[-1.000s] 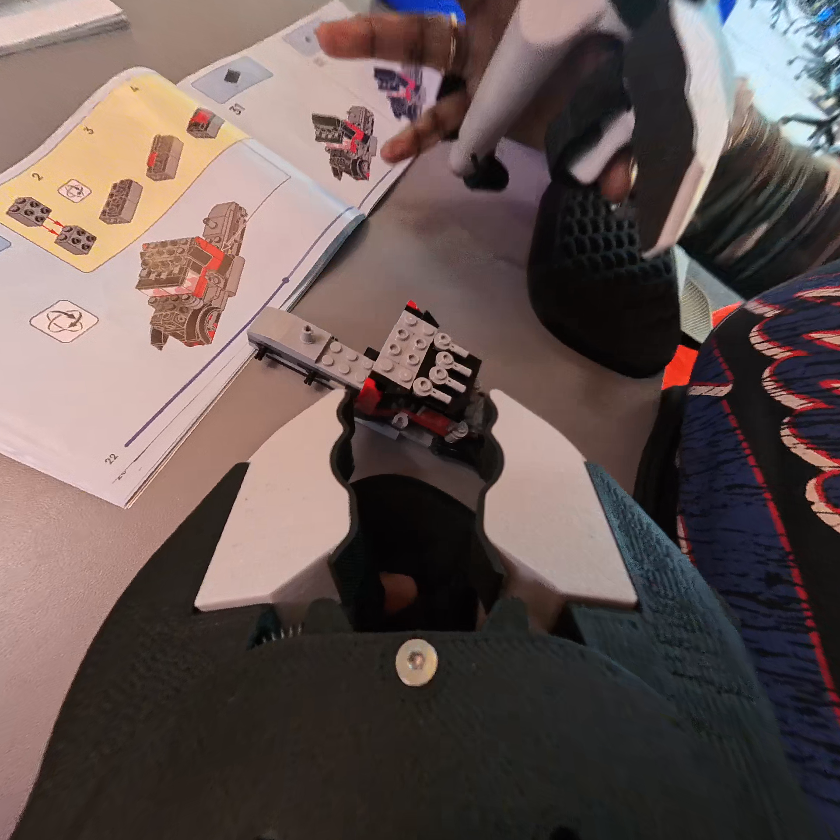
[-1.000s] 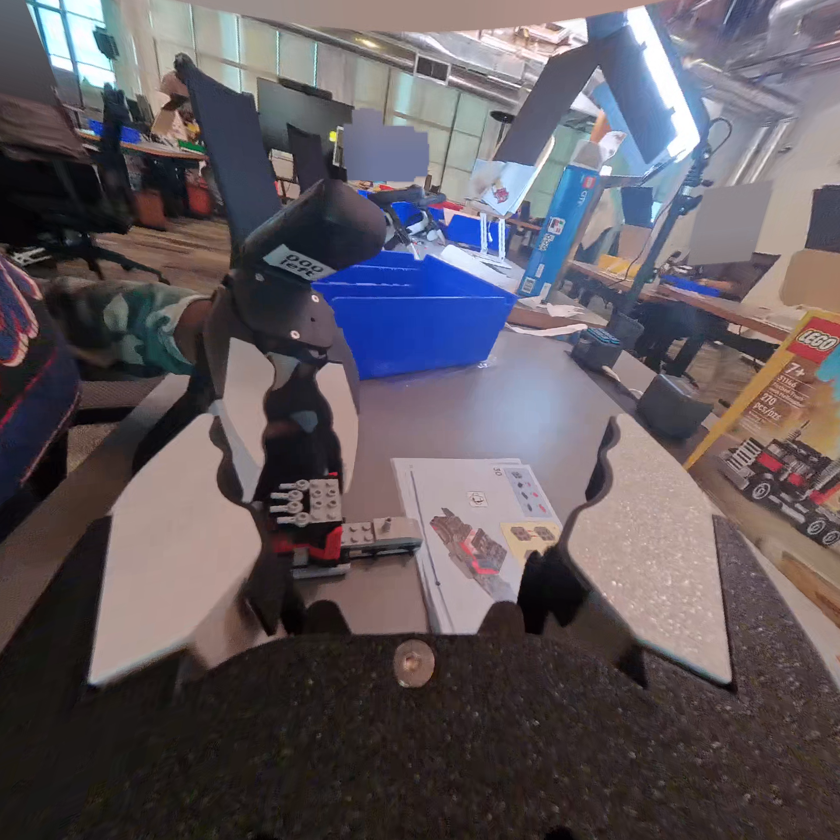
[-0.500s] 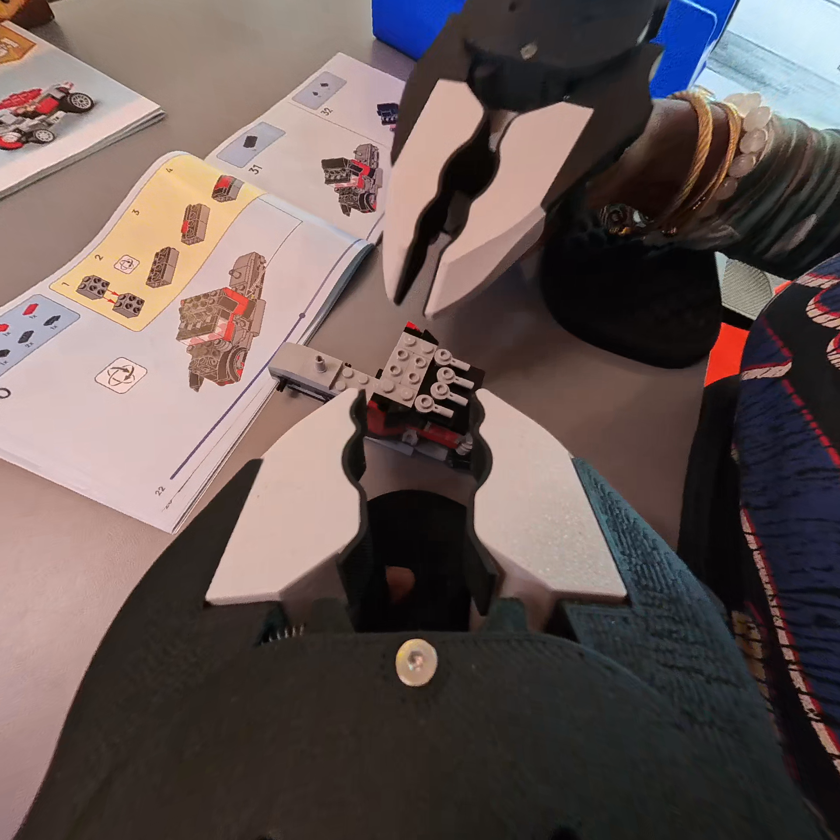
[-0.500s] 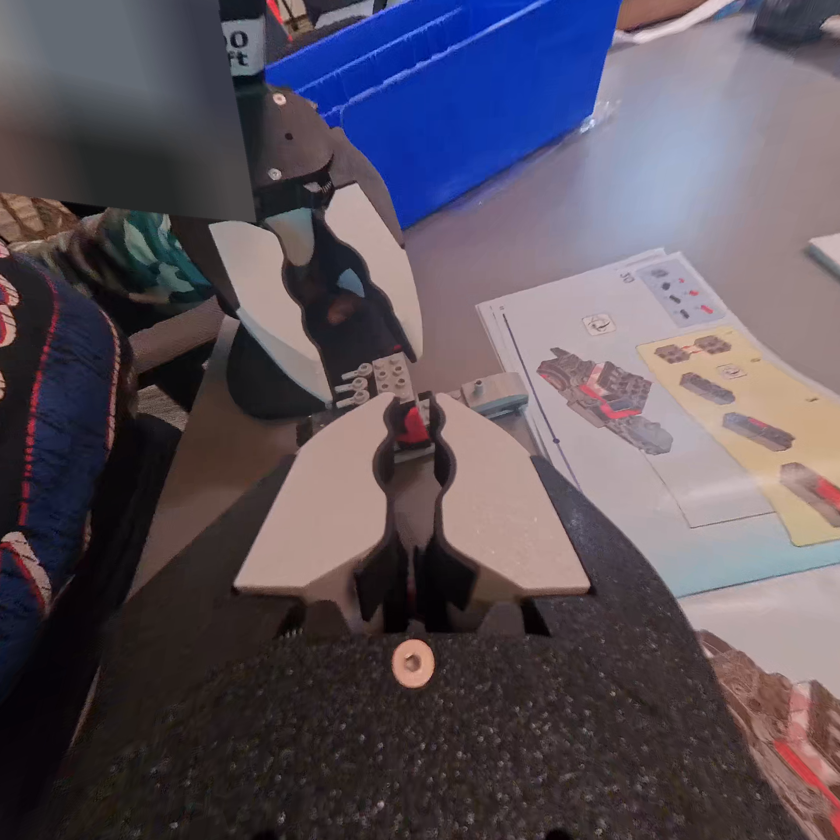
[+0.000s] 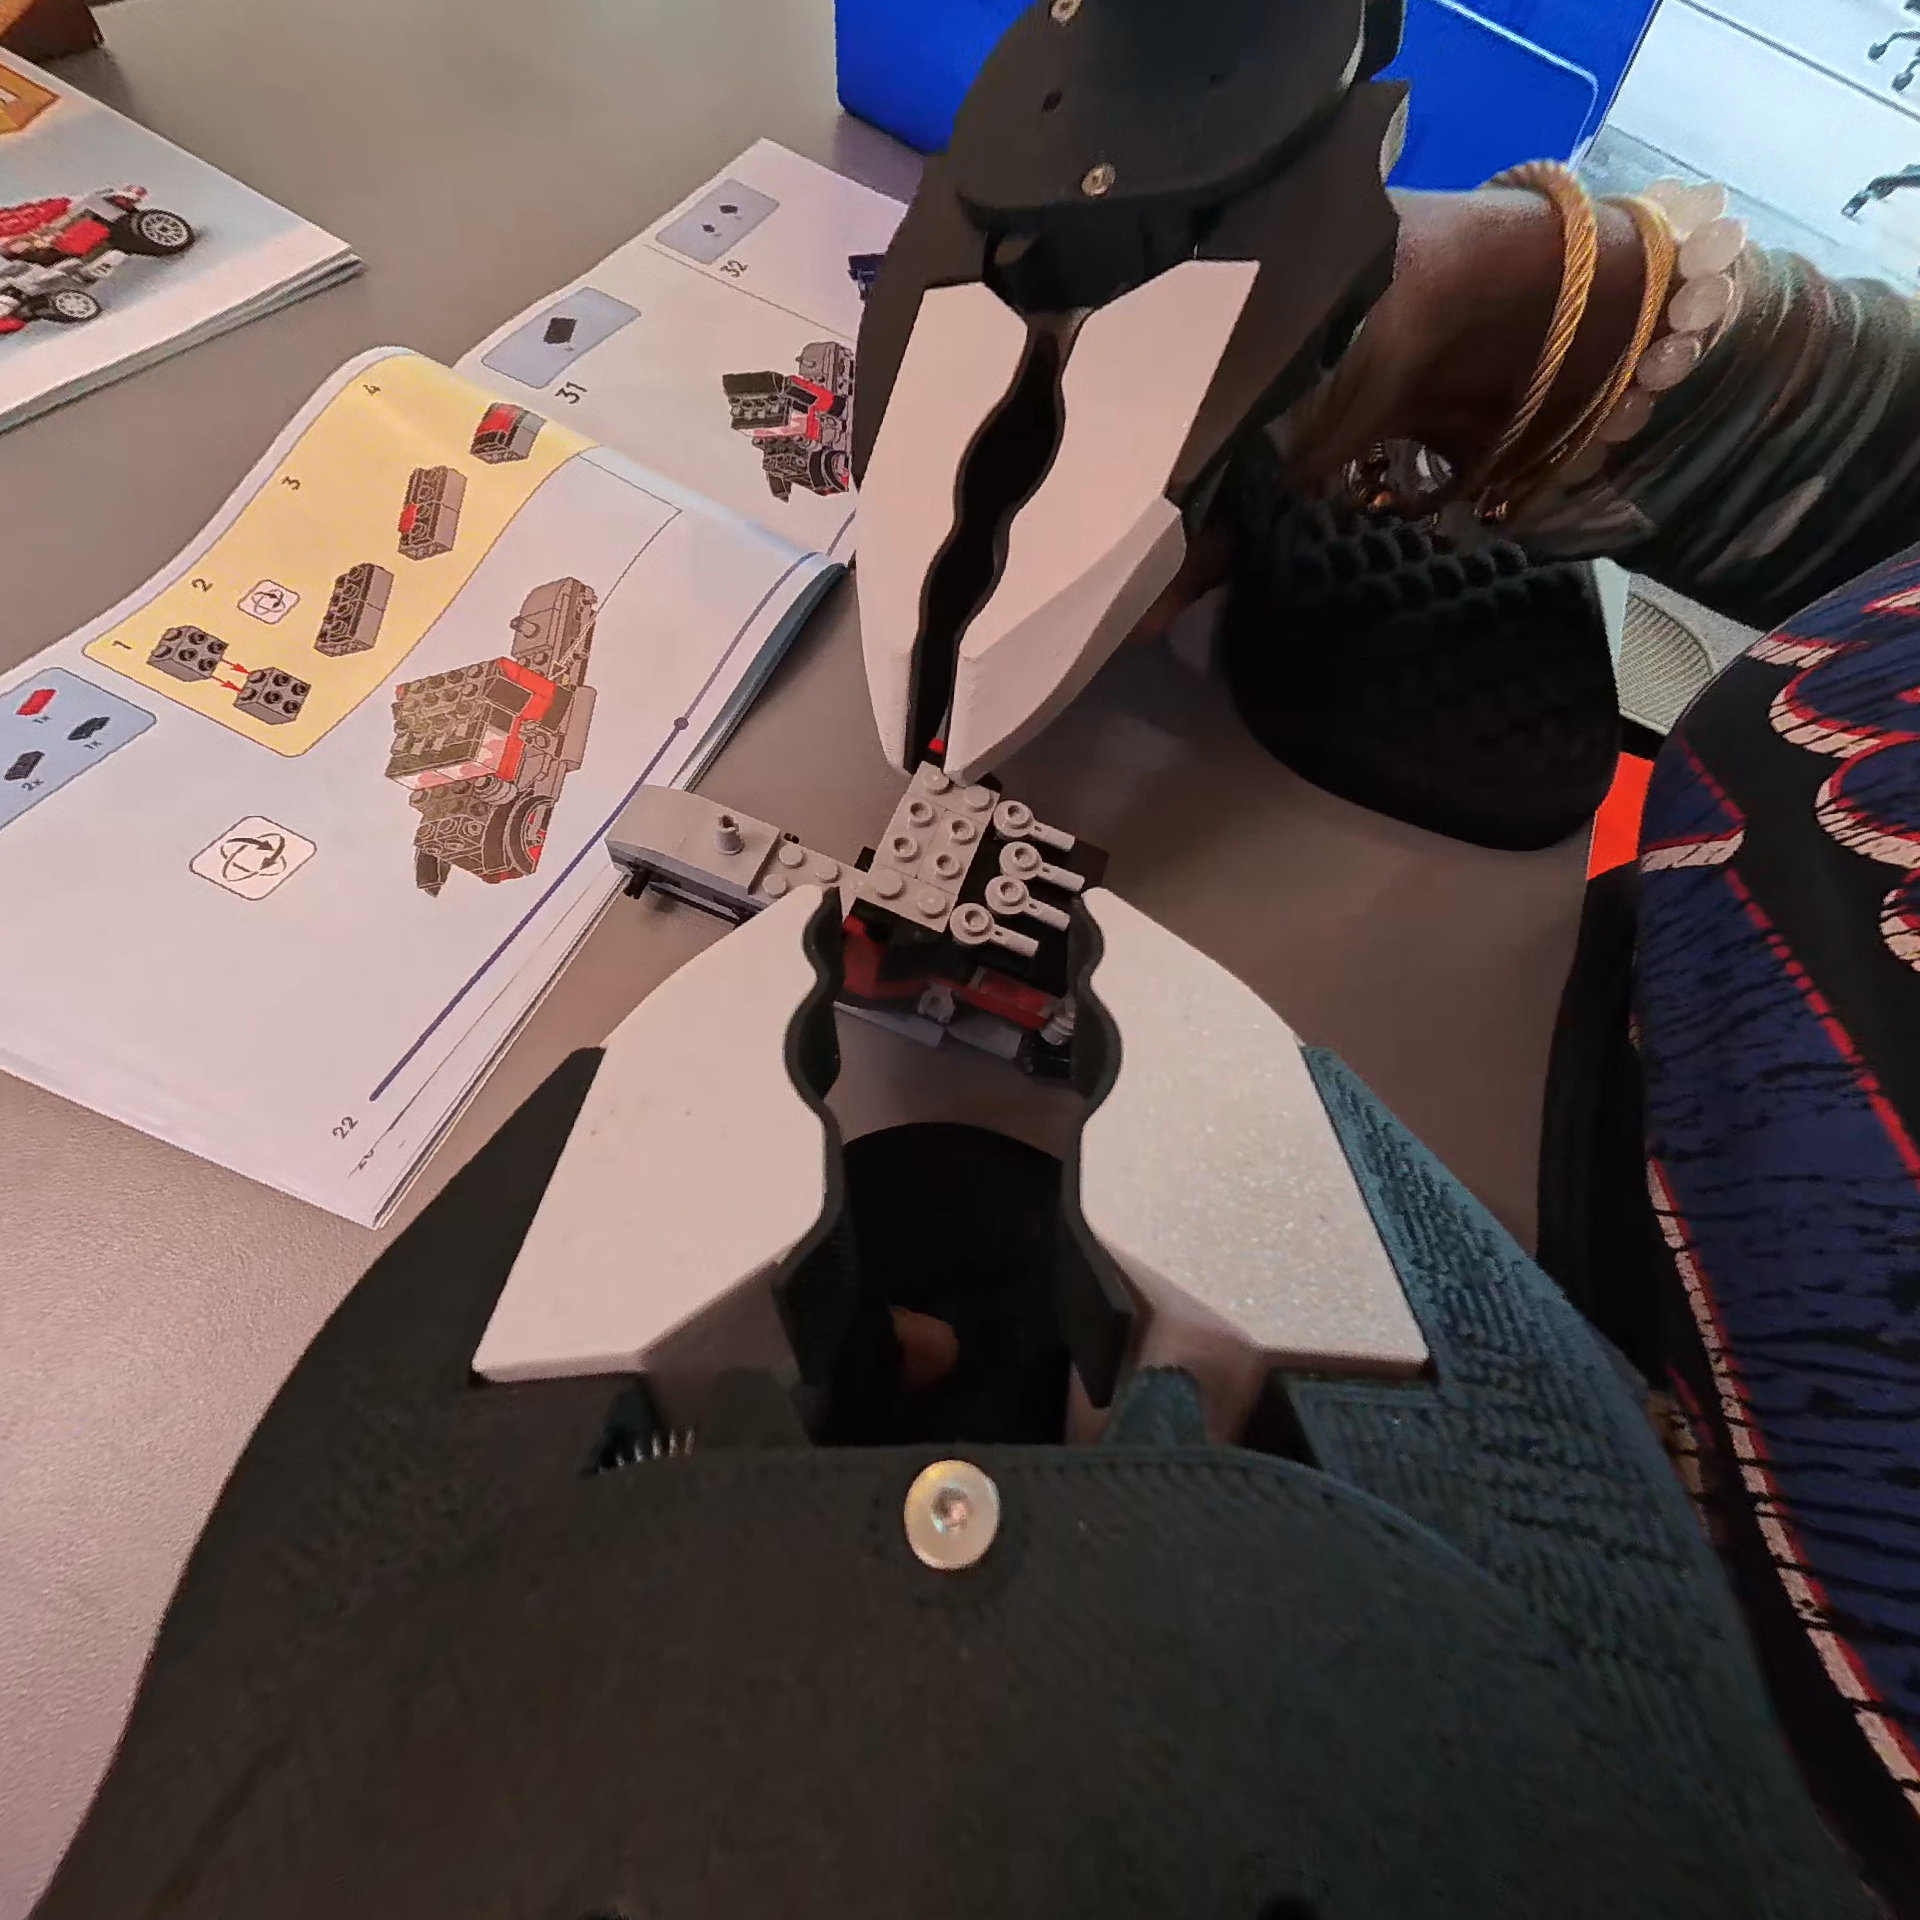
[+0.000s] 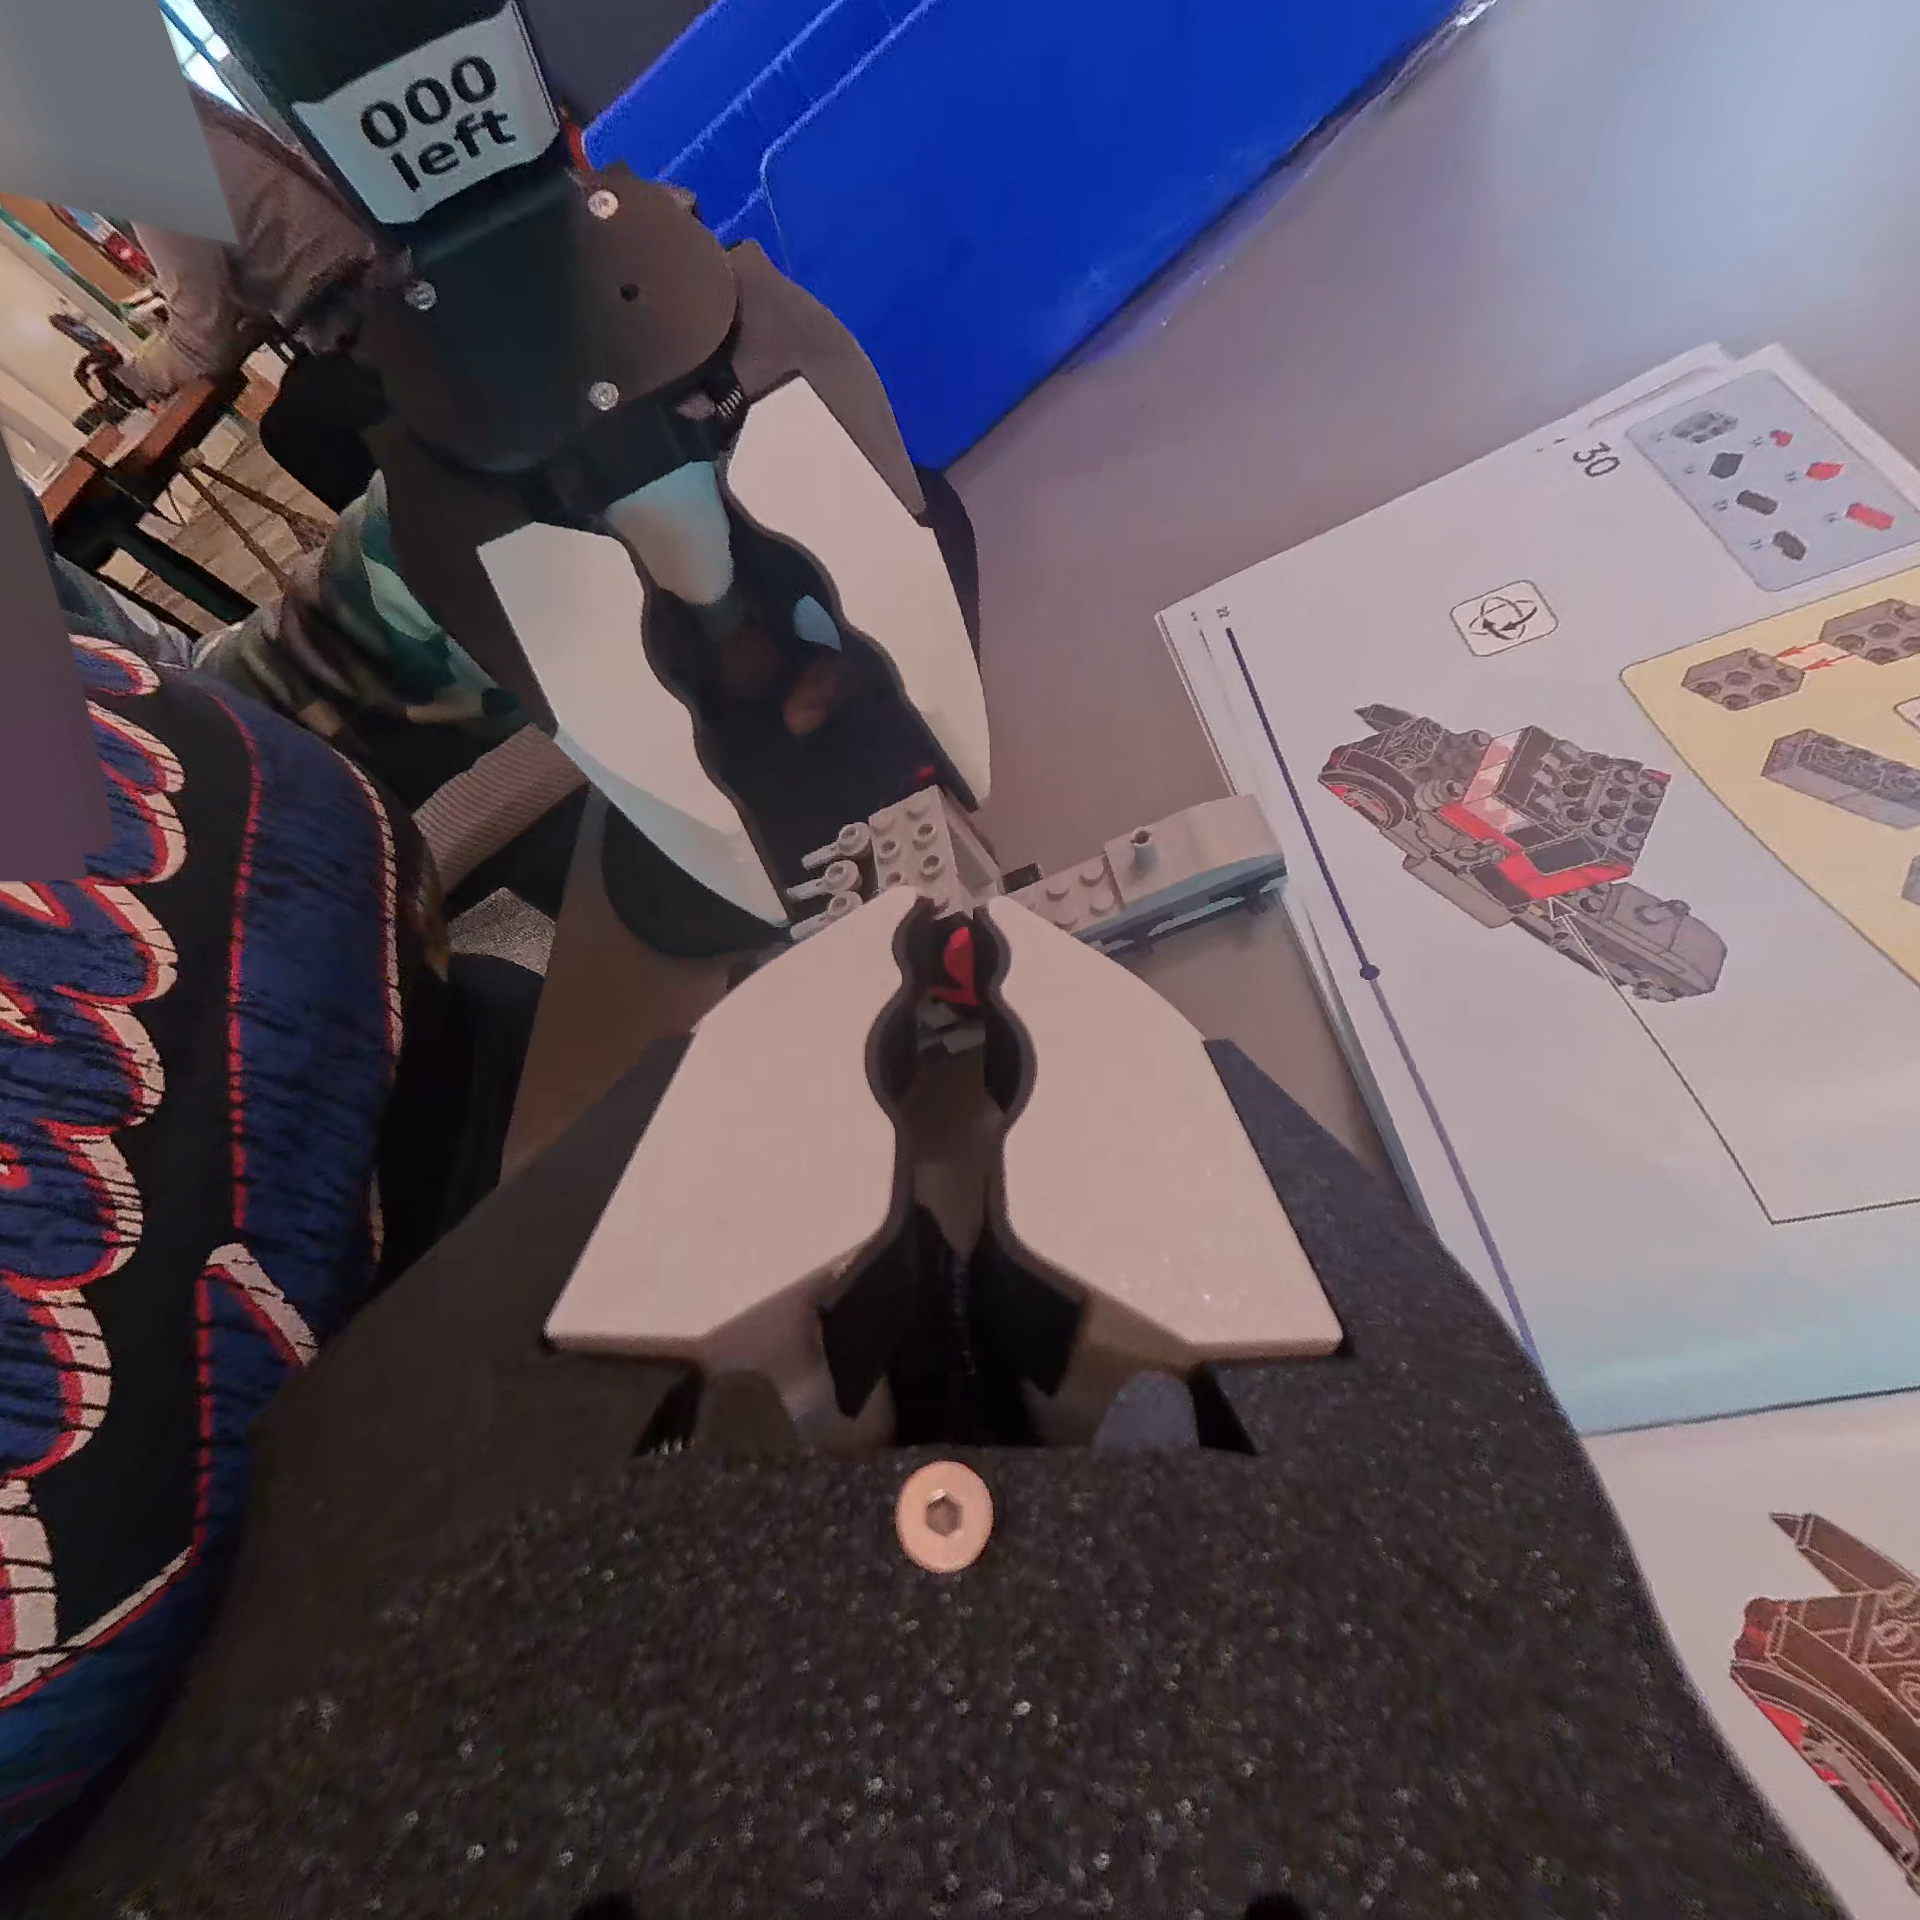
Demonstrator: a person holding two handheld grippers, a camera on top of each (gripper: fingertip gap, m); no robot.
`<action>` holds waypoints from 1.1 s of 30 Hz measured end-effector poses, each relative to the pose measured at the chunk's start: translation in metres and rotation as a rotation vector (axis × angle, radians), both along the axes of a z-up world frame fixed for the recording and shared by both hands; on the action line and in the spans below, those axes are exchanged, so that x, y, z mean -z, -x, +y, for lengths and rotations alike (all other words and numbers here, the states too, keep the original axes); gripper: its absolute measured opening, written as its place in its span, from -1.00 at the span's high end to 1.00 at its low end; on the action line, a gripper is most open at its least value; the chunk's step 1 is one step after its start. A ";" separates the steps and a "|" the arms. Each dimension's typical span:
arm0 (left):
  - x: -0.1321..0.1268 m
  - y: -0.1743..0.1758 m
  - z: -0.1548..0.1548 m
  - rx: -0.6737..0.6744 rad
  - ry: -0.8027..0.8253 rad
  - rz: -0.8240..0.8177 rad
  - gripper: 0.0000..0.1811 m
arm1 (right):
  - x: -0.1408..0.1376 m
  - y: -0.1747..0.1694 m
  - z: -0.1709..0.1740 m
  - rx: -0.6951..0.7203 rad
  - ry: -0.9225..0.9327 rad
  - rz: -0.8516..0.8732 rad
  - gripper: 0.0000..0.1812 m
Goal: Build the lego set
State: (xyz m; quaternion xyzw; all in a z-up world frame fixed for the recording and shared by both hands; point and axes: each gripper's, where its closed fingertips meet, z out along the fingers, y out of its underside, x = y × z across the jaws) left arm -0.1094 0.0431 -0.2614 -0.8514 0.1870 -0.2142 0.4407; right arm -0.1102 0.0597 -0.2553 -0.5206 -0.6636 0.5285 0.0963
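Observation:
A partly built grey, black and red lego model [image 5: 935,852] rests on the grey table [image 5: 1299,935], with a long grey plate sticking out to the left. My left gripper [image 5: 951,925] is shut on the model's sides. My right gripper [image 5: 930,764] comes down from above, shut, with its tips touching the far edge of the model's top grey plate. In the right wrist view the right gripper [image 6: 951,909] is shut against the model [image 6: 914,847]. A bit of red shows in its gap; I cannot tell whether it is held. The left gripper [image 6: 883,831] stands behind the model.
An open instruction booklet [image 5: 312,831] lies left of the model and also shows in the right wrist view [image 6: 1558,1039]. A second booklet [image 5: 104,260] lies far left. A blue bin [image 5: 894,62] stands behind. A black mesh object [image 5: 1423,675] sits right. A person's patterned clothing [image 5: 1787,1039] is close by. Only a small space, under 4 cm, lies between the two pairs of fingers.
My right gripper was wide open and raised one second ago. It has shut and come down onto the model's top plate. My left gripper has kept its hold on the model.

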 end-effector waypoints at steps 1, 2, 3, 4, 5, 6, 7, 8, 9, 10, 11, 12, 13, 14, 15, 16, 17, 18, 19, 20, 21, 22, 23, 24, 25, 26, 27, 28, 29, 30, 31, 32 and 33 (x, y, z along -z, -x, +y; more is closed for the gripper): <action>0.000 0.000 0.000 0.001 0.000 -0.002 0.54 | 0.000 0.000 0.000 0.001 0.000 -0.009 0.90; 0.000 0.000 0.000 0.001 -0.001 -0.001 0.54 | 0.001 0.000 0.000 0.001 -0.007 -0.014 0.90; 0.000 0.000 0.000 0.001 -0.001 0.000 0.54 | 0.001 0.000 0.000 0.002 -0.018 -0.018 0.90; 0.000 0.000 0.000 0.001 -0.001 -0.002 0.54 | 0.001 0.000 0.000 0.005 -0.028 -0.024 0.90; 0.000 0.000 0.000 0.001 -0.001 -0.003 0.54 | 0.001 0.000 0.000 0.007 -0.038 -0.027 0.90; 0.000 0.000 0.000 0.001 0.000 -0.003 0.54 | 0.001 0.000 0.000 0.008 -0.051 -0.025 0.90; 0.000 0.000 0.000 0.001 0.000 -0.003 0.54 | 0.001 0.000 0.000 0.006 -0.062 -0.011 0.90; 0.000 0.000 0.000 0.002 0.001 -0.003 0.54 | 0.000 0.001 0.000 -0.004 -0.074 0.016 0.91; 0.000 -0.001 0.000 0.006 0.006 -0.005 0.54 | -0.001 0.000 0.000 -0.023 -0.095 0.052 0.93; 0.000 -0.001 -0.001 0.012 0.014 -0.010 0.54 | -0.002 -0.001 0.001 -0.033 -0.136 0.080 0.92; -0.001 -0.001 -0.001 0.016 0.018 -0.020 0.53 | -0.005 -0.001 0.004 -0.021 -0.186 0.116 0.83; -0.005 0.000 -0.001 0.012 0.007 -0.036 0.46 | -0.012 -0.002 0.008 0.007 -0.223 0.168 0.71; -0.010 0.002 -0.001 -0.004 -0.019 -0.052 0.43 | -0.020 -0.003 0.011 0.035 -0.254 0.219 0.58; -0.016 0.004 -0.002 -0.019 -0.047 -0.063 0.43 | -0.025 -0.008 0.012 0.043 -0.285 0.254 0.48; -0.021 0.006 -0.005 -0.020 -0.066 -0.065 0.43 | -0.026 -0.014 0.011 0.042 -0.319 0.265 0.35; -0.021 0.007 -0.009 -0.011 -0.067 -0.047 0.43 | -0.021 -0.021 0.008 0.025 -0.350 0.249 0.22; -0.018 0.008 -0.015 0.003 -0.050 -0.008 0.42 | -0.012 -0.029 0.003 -0.019 -0.373 0.207 0.14; -0.013 0.009 -0.020 0.019 -0.023 0.042 0.38 | -0.003 -0.037 -0.004 -0.062 -0.384 0.155 0.12; -0.007 0.010 -0.022 0.029 0.002 0.093 0.35 | 0.004 -0.040 -0.009 -0.079 -0.387 0.118 0.13; -0.003 0.009 -0.024 0.041 0.019 0.134 0.33 | 0.009 -0.039 -0.015 -0.086 -0.385 0.100 0.14; -0.001 0.008 -0.023 0.056 0.020 0.164 0.33 | 0.011 -0.038 -0.020 -0.099 -0.384 0.101 0.16; 0.000 0.007 -0.020 0.066 0.009 0.188 0.33 | 0.012 -0.034 -0.021 -0.086 -0.393 0.104 0.18; 0.001 0.007 -0.017 0.067 0.000 0.208 0.34 | 0.013 -0.030 -0.017 -0.050 -0.403 0.093 0.21; 0.003 0.007 -0.014 0.067 0.002 0.221 0.34 | 0.015 -0.027 -0.014 -0.018 -0.394 0.070 0.21; 0.005 0.007 -0.011 0.071 0.007 0.226 0.34 | 0.016 -0.027 -0.013 0.008 -0.370 0.043 0.22; 0.006 0.005 -0.008 0.076 0.007 0.224 0.34 | 0.017 -0.027 -0.013 0.034 -0.363 0.013 0.23; 0.007 0.004 -0.006 0.080 0.007 0.223 0.34 | 0.019 -0.030 -0.012 0.050 -0.381 -0.011 0.22; 0.008 0.002 -0.004 0.081 0.005 0.223 0.37 | 0.021 -0.034 -0.012 0.064 -0.414 -0.023 0.20; 0.009 -0.001 -0.003 0.089 0.003 0.217 0.44 | 0.022 -0.039 -0.012 0.080 -0.449 -0.027 0.16; 0.009 -0.005 -0.002 0.092 0.004 0.208 0.45 | 0.022 -0.044 -0.014 0.083 -0.471 -0.028 0.13; 0.009 -0.007 -0.001 0.080 0.012 0.204 0.45 | 0.022 -0.050 -0.017 0.085 -0.485 -0.034 0.13; 0.009 -0.009 0.000 0.054 0.025 0.201 0.46 | 0.022 -0.055 -0.018 0.098 -0.496 -0.043 0.13; 0.009 -0.010 0.002 0.006 0.048 0.194 0.47 | 0.021 -0.061 -0.016 0.124 -0.503 -0.050 0.14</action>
